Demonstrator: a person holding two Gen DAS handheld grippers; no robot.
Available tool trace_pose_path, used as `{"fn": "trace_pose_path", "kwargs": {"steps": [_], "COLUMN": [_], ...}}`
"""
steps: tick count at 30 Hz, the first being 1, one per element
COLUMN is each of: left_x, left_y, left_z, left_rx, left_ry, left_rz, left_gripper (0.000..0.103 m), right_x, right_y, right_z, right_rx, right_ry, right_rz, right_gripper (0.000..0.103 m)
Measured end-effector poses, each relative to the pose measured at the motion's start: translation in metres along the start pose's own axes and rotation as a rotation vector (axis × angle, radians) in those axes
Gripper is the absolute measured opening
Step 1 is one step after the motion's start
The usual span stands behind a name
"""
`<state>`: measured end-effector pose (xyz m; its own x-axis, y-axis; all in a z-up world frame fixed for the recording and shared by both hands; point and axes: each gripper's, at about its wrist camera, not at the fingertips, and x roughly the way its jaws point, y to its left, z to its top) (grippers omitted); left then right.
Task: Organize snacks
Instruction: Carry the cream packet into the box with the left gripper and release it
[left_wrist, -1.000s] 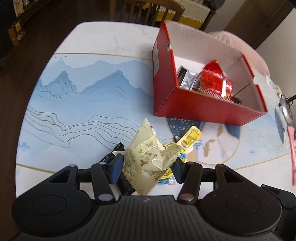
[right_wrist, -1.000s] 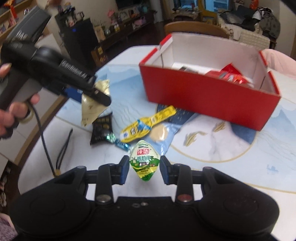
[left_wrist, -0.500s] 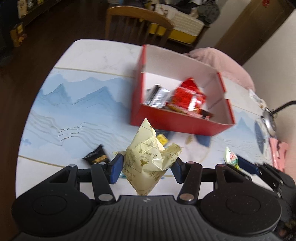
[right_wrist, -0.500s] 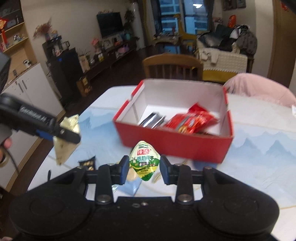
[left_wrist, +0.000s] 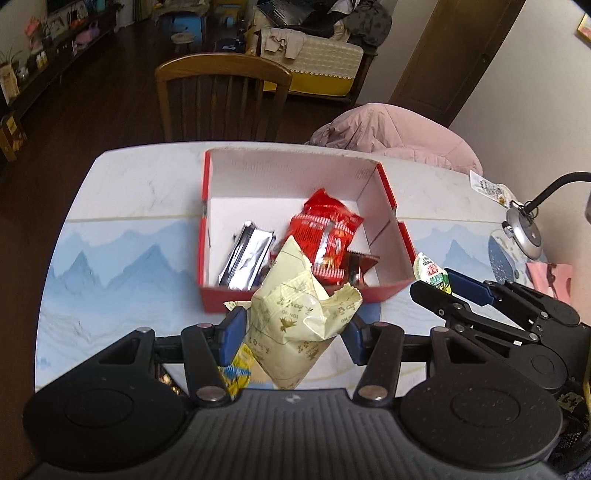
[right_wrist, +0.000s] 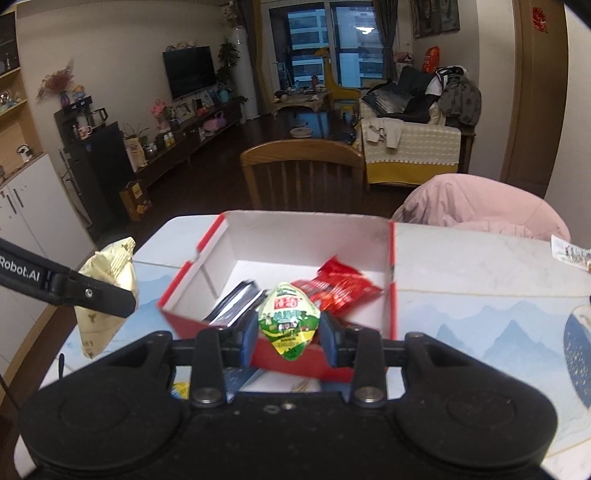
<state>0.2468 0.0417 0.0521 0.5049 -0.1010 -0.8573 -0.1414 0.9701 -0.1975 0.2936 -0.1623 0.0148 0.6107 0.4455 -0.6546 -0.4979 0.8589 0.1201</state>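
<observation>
Left gripper (left_wrist: 293, 328): clamped on pale yellow crinkled packet (left_wrist: 295, 314), blue pads pressed into both sides, packet upright, top corner pointing toward box. Held above table, just short of near wall of red box (left_wrist: 201, 236).

Right gripper (right_wrist: 289, 330): clamped on small green-and-white pouch (right_wrist: 289, 319), pads tight at left and right edges, pointed end hanging down. Held in the air at near wall of box; from left wrist view, seen off near right corner of box.

Red box: open top, white inside, on table (left_wrist: 122, 195) with blue mountain print. Inside: 1 silver foil packet (left_wrist: 245, 260) at left, 1 red packet (left_wrist: 325, 236) at centre-right, partly over a dark red wrapper (left_wrist: 360, 264) near front wall.

Below left gripper: yellow-and-blue wrapper (left_wrist: 236, 369) on table, partly hidden by fingers.

Beyond table: wooden chair (left_wrist: 221, 99) at far edge, pink padded garment (left_wrist: 395, 136) at far right, silver lamp base (left_wrist: 524, 236) with black neck at right edge. Living room behind, TV and sofa in right wrist view.
</observation>
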Motion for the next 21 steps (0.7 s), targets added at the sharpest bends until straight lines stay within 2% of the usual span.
{"fn": "trace_pose_path", "kwargs": {"steps": [13, 17, 21], "left_x": [0.076, 0.106, 0.123], "left_y": [-0.009, -0.002, 0.008], "left_z": [0.057, 0.063, 0.062], "left_rx": [-0.01, -0.026, -0.052], "left_ry": [0.07, 0.113, 0.146], "left_rz": [0.128, 0.173, 0.176], "left_gripper": [0.054, 0.054, 0.054], "right_x": [0.066, 0.075, 0.063], "right_y": [-0.035, -0.041, -0.036], "right_z": [0.017, 0.012, 0.0], "right_rx": [0.004, 0.012, -0.033], "right_ry": [0.073, 0.093, 0.081], "right_rz": [-0.059, -0.016, 0.124], "right_gripper": [0.033, 0.035, 0.037]}}
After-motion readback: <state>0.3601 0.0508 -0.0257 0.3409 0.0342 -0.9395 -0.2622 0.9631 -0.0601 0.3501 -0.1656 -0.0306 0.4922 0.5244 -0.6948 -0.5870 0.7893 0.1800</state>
